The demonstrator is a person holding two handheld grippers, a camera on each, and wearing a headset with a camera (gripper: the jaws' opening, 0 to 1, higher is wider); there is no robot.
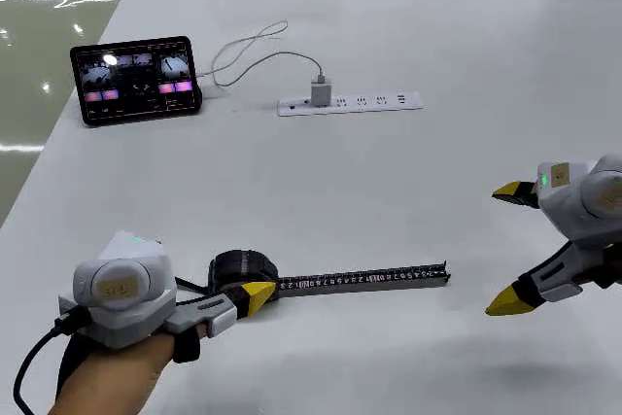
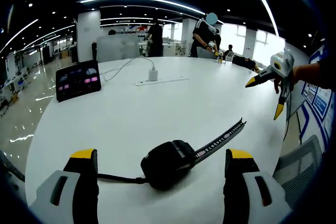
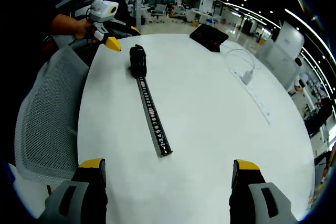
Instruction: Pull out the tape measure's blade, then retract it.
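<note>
left gripper view — tape (image 2: 168,163) within tool (image 2: 161,153)

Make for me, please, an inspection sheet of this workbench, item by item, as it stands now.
Surface: white table, smooth, evenly lit.
Job's things: tape measure case lies on the table; its blade is pulled out, flat on the surface.
Clutter: tablet, screen lit; power strip with a white charger plugged in.
Grippers: left gripper open, fingers either side of the case, with gaps; right gripper open, apart from the blade's end.
Cables: white cable from the charger toward the tablet; black cable from the left gripper.
Surroundings: glossy floor; mesh chair; people beyond the table.
</note>
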